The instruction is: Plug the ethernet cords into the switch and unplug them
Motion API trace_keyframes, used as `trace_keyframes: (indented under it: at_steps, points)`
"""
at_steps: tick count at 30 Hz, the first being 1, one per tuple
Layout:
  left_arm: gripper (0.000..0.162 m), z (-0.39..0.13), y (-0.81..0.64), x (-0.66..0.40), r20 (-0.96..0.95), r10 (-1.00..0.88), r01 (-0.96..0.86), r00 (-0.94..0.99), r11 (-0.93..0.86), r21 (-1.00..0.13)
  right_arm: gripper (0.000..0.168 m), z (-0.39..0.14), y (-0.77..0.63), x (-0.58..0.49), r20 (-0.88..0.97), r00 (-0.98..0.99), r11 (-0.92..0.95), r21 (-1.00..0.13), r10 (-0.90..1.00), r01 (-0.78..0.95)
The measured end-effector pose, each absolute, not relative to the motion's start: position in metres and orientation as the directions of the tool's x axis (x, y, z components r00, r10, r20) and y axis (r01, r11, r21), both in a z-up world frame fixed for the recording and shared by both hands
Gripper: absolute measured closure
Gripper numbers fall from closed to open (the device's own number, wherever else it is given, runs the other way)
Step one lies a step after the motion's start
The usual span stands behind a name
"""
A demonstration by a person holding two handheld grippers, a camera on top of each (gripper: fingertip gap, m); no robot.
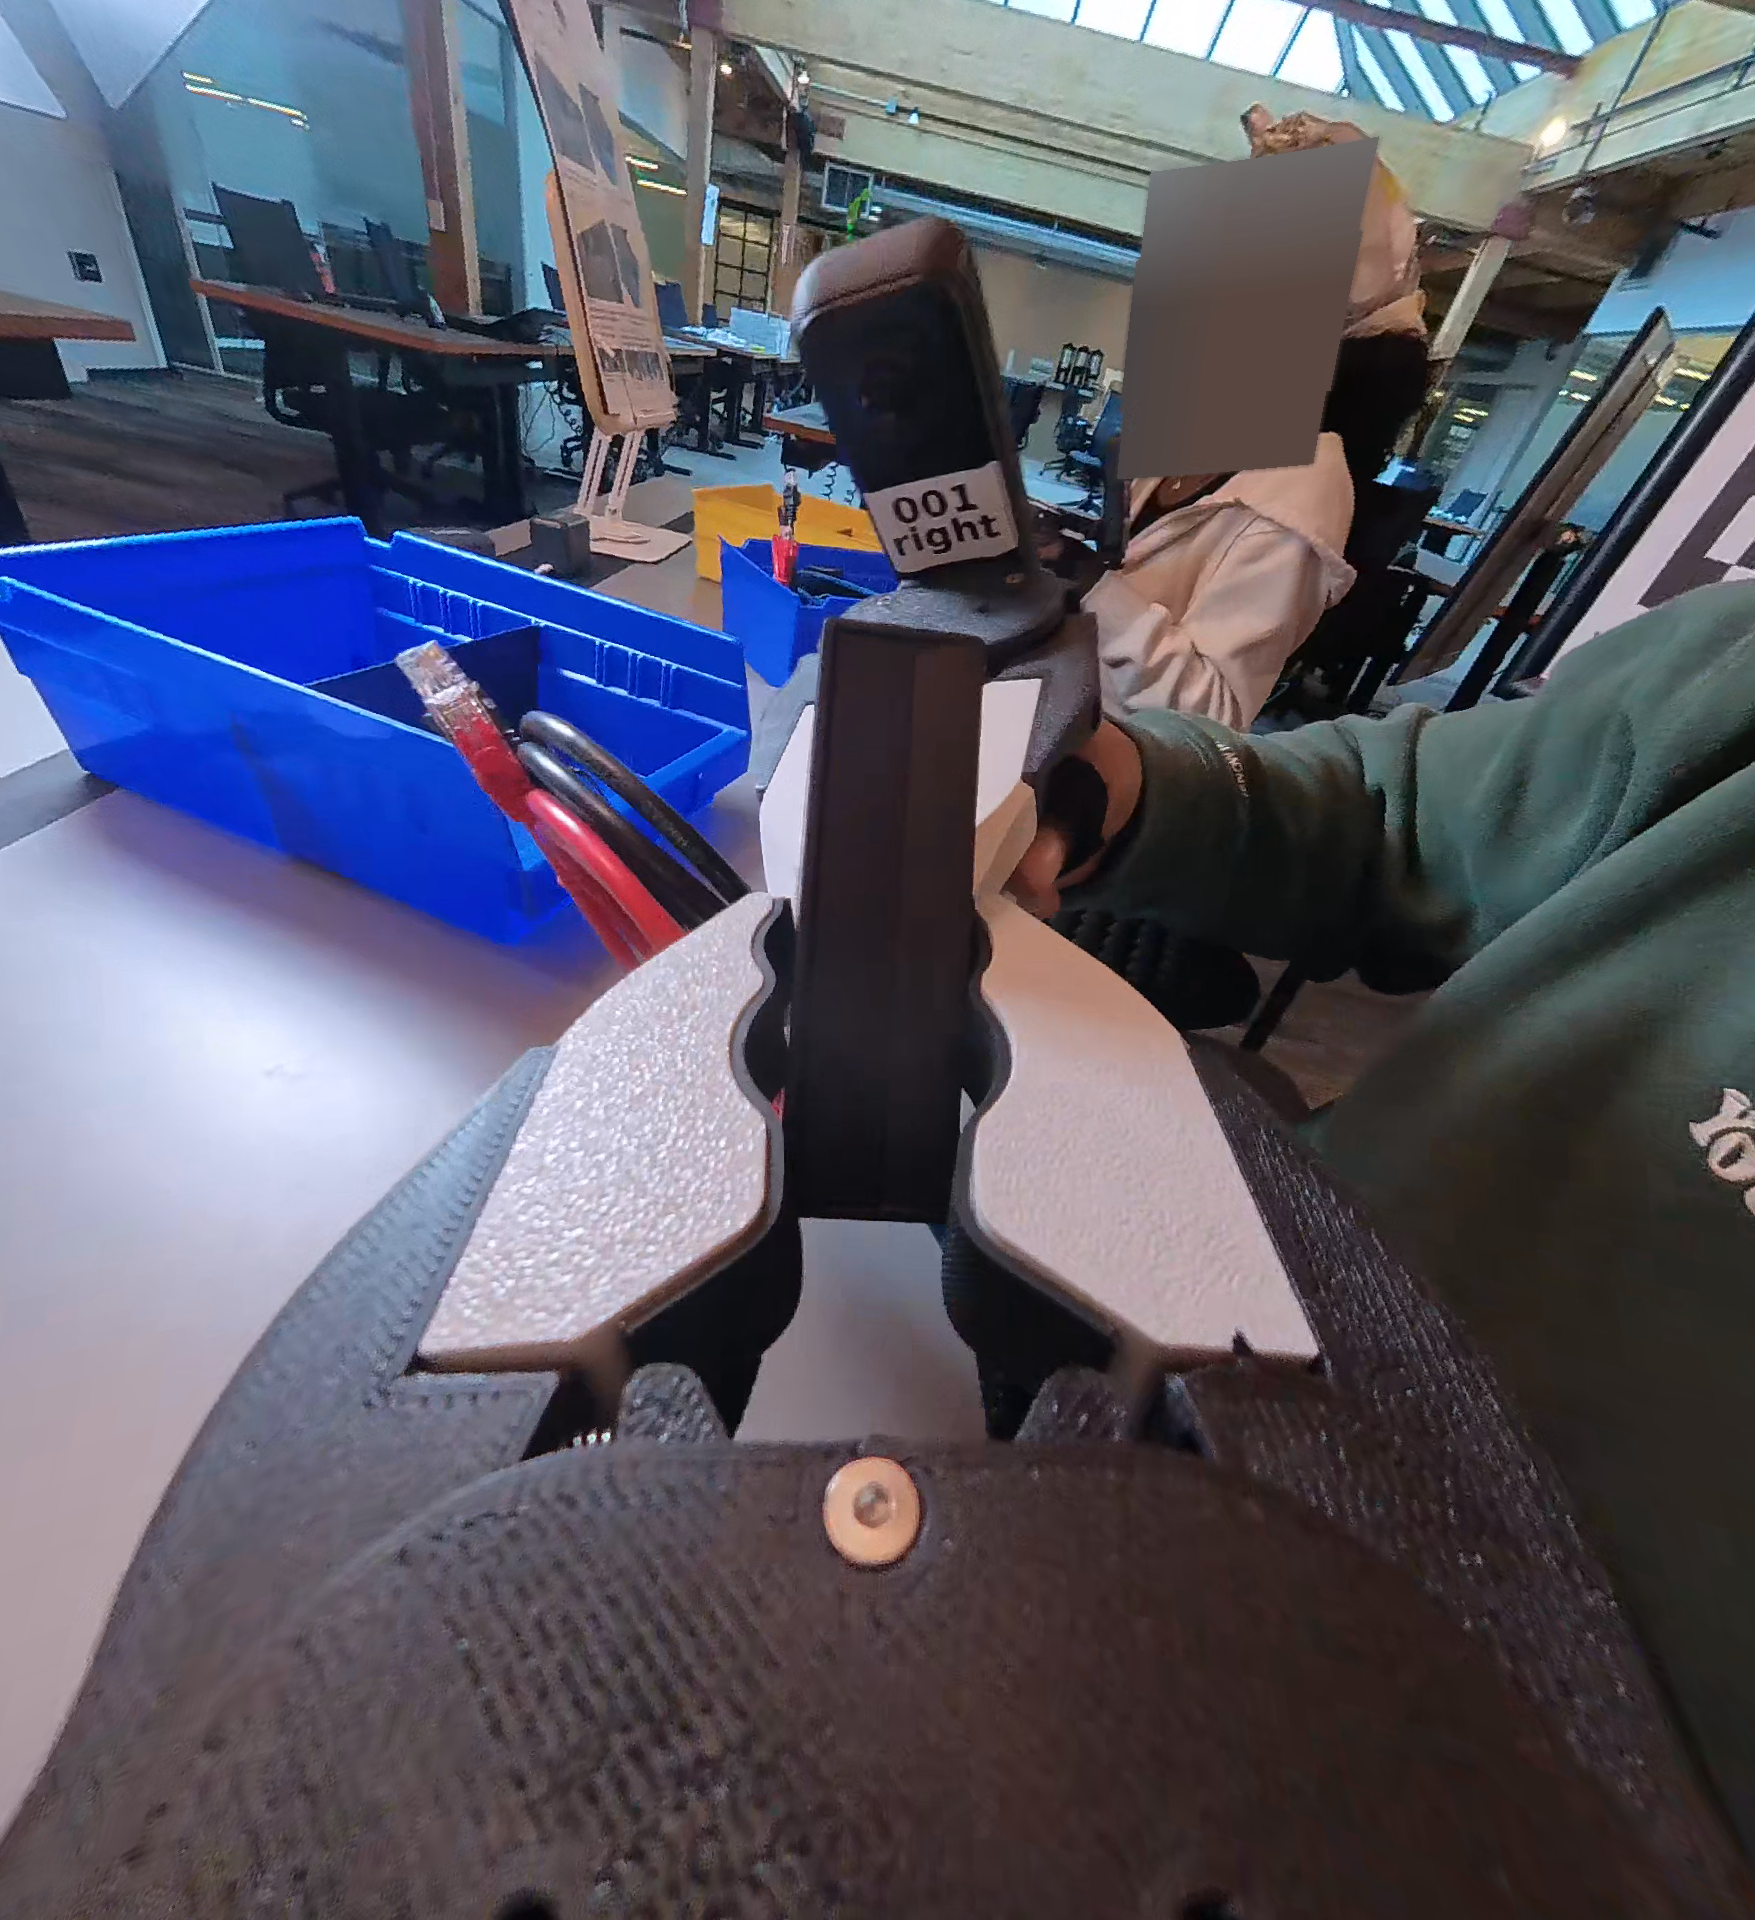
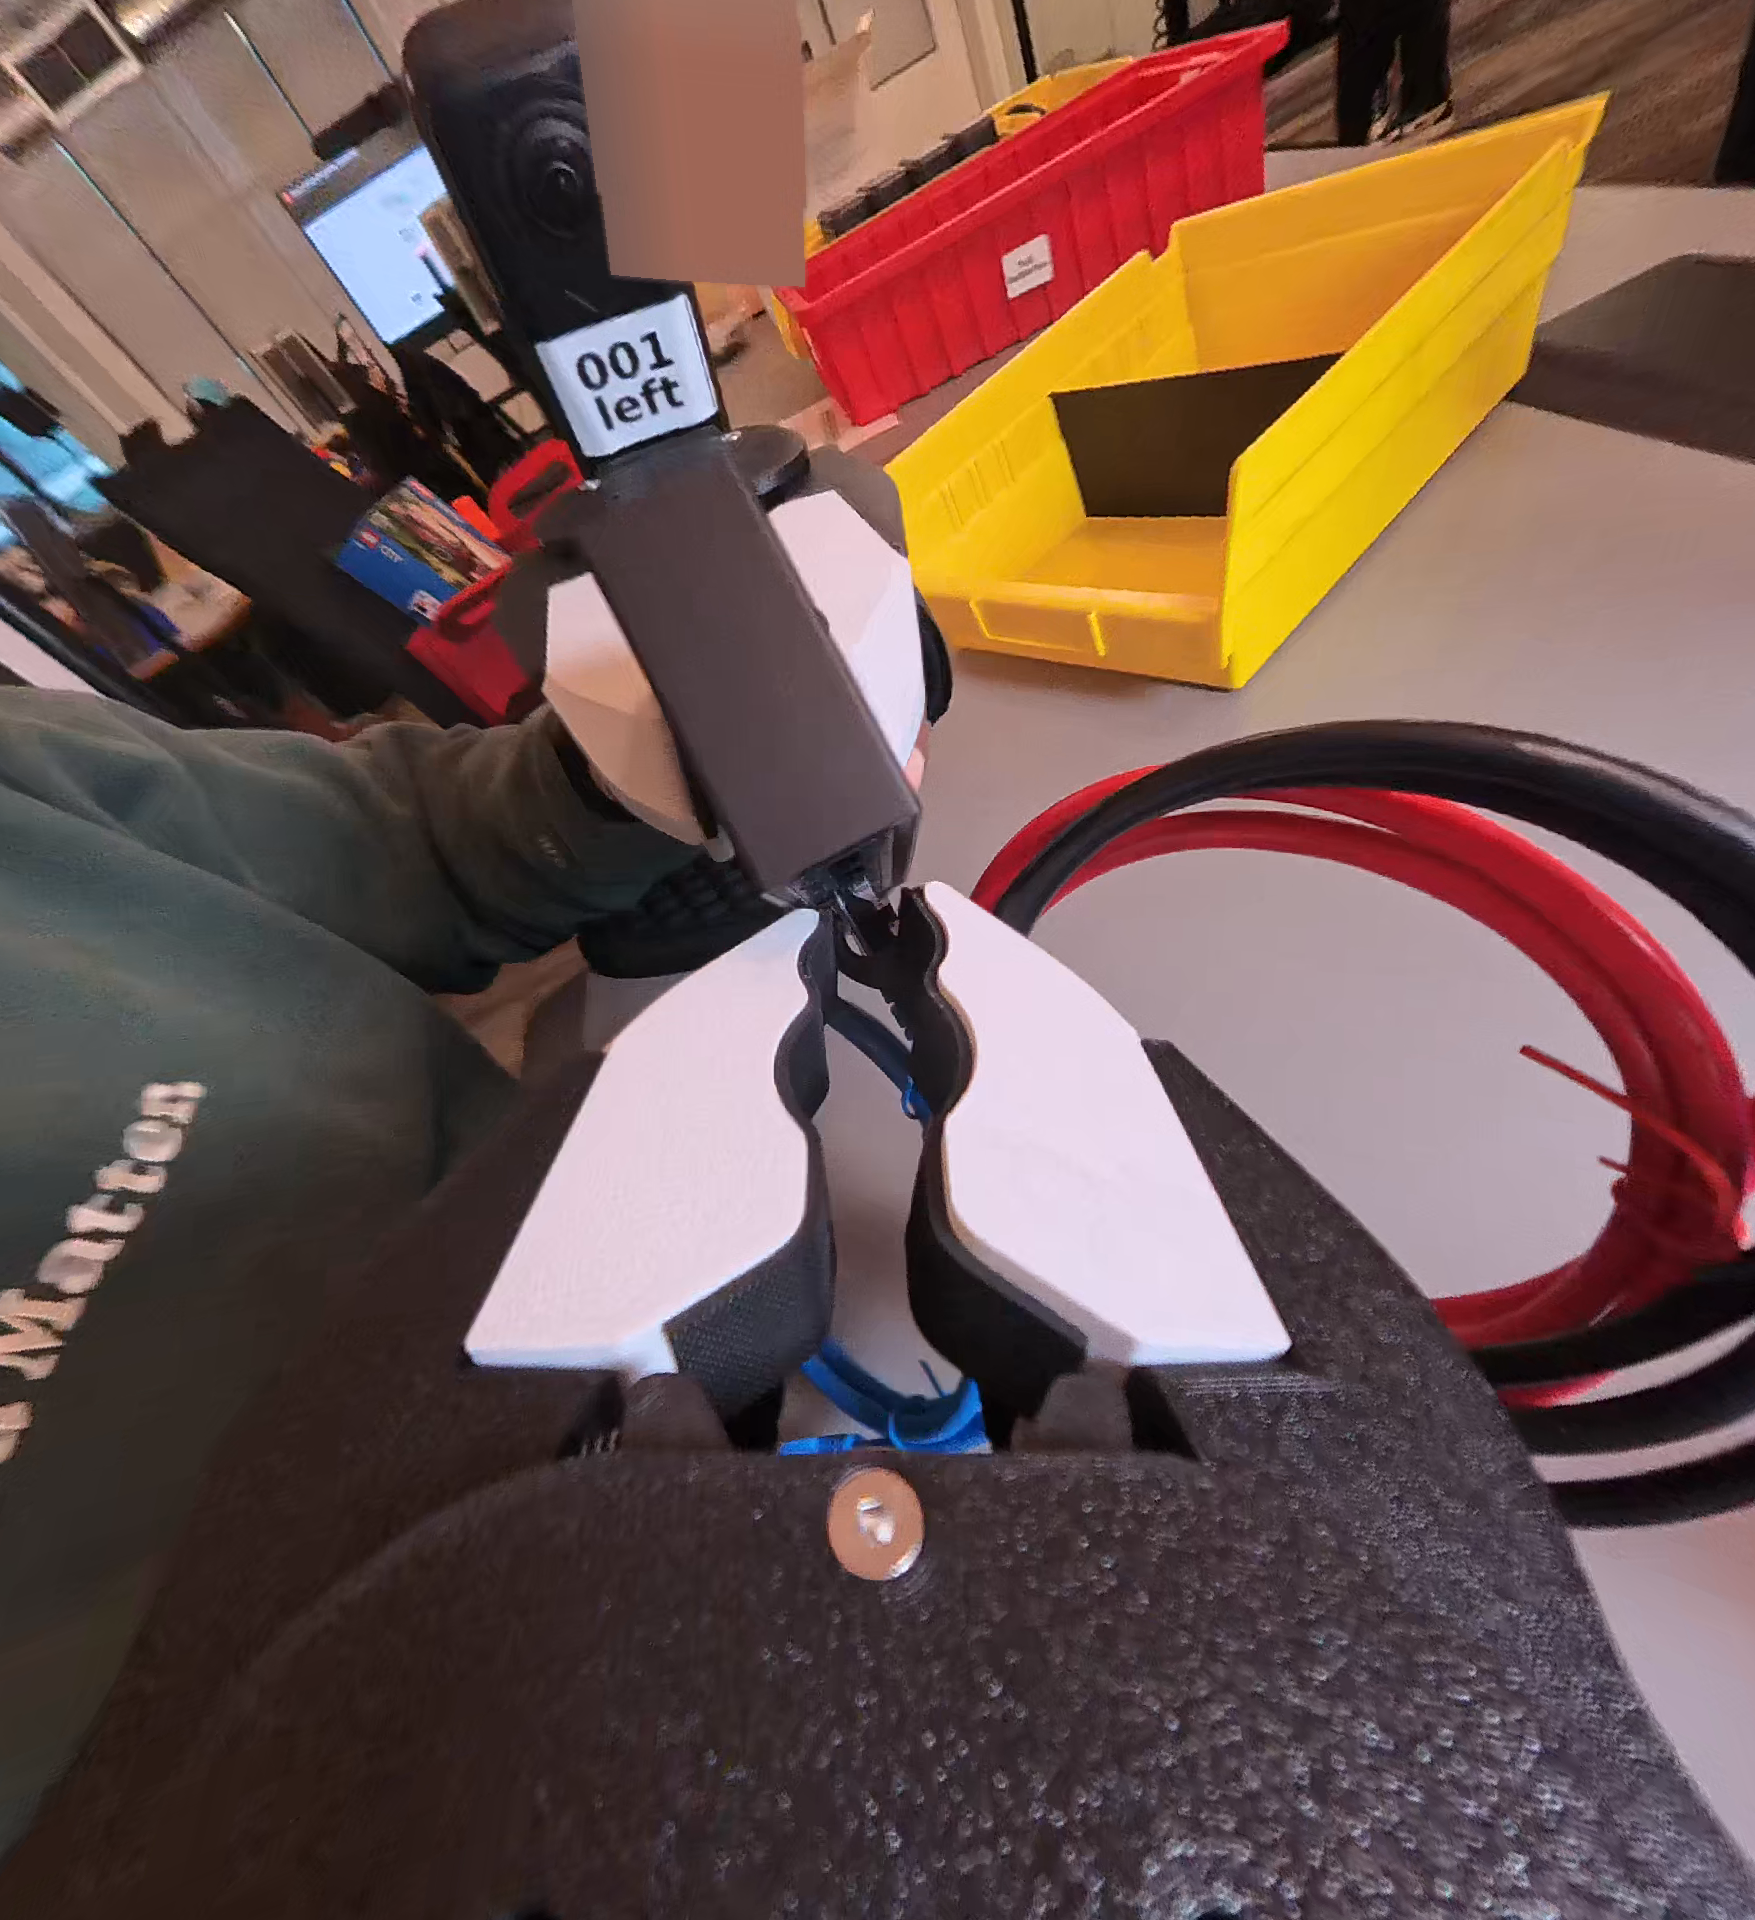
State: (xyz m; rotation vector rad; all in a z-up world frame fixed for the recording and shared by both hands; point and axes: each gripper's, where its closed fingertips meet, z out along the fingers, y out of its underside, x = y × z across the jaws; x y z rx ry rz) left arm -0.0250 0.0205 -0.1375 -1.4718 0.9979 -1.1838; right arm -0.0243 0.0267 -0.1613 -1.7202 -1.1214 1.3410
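My left gripper is shut on a black box-shaped switch and holds it above the table. The switch also shows in the right wrist view, its port end facing my right gripper. That gripper is shut on a dark ethernet plug held right at the port end. I cannot tell how far in the plug sits. Its blue cord runs back under the jaws. A red cord with a clear plug sticks up beside black cords.
A blue bin stands on the grey table at left. A coil of red and black cords lies to the right. A yellow bin and a red bin stand behind. A person sits across the table. My two grippers' fingertips are within a few centimetres of each other.
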Motion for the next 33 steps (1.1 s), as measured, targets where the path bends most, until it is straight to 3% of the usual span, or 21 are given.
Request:
trace_keyframes:
  at_steps: [2, 4, 5, 6, 7, 9, 16, 23, 29, 33]
  points:
    - [0.131, -0.14, 0.023, -0.024, 0.204, -0.958, -0.028, 0.202, -0.214, -0.976, 0.156, -0.168, 0.031, -0.021, -0.241, 0.179, -0.283, -0.919, 0.954, 0.273]
    - [0.132, -0.106, 0.003, -0.031, 0.33, -0.944, 0.137, -0.01, -0.328, -0.935, 0.156, -0.188, 0.067, 0.001, 0.075, 0.409, -0.114, -0.901, 0.91, 0.419]
    - [0.132, -0.093, -0.007, -0.03, 0.305, -0.952, 0.148, -0.034, -0.306, -0.94, 0.156, -0.188, 0.061, 0.001, -0.075, 0.376, -0.211, -0.919, 0.923, 0.334]
    - [0.132, -0.095, -0.008, -0.025, 0.2, -0.978, 0.086, 0.064, -0.194, -0.977, 0.156, -0.171, 0.044, -0.004, -0.247, 0.281, -0.307, -0.932, 0.927, 0.194]
    - [0.132, -0.093, -0.007, -0.024, 0.146, -0.983, 0.074, 0.11, -0.139, -0.988, 0.155, -0.161, 0.036, -0.004, -0.17, 0.276, -0.227, -0.955, 0.946, 0.19]
    - [0.133, -0.088, 0.0, -0.033, 0.211, -0.975, 0.128, 0.076, -0.2, -0.971, 0.155, -0.149, 0.027, -0.002, -0.049, 0.284, -0.112, -0.971, 0.957, 0.212]
    - [0.133, -0.107, 0.032, -0.058, 0.423, -0.903, 0.198, 0.079, -0.401, -0.894, 0.155, -0.12, 0.04, 0.044, -0.146, 0.275, -0.184, -0.975, 0.95, 0.12]
    - [0.133, -0.123, 0.043, -0.059, 0.452, -0.883, 0.157, 0.126, -0.432, -0.888, 0.154, -0.097, 0.138, 0.122, -0.1, 0.542, -0.238, -0.953, 0.835, 0.19]
    - [0.133, -0.137, 0.048, -0.054, 0.476, -0.868, 0.136, 0.14, -0.46, -0.878, 0.152, -0.156, 0.231, 0.144, -0.201, 0.688, -0.456, -0.865, 0.698, 0.21]
    - [0.133, -0.142, 0.052, -0.055, 0.496, -0.857, 0.14, 0.136, -0.479, -0.866, 0.114, -0.173, 0.246, 0.138, -0.053, 0.751, -0.374, -0.889, 0.659, 0.265]
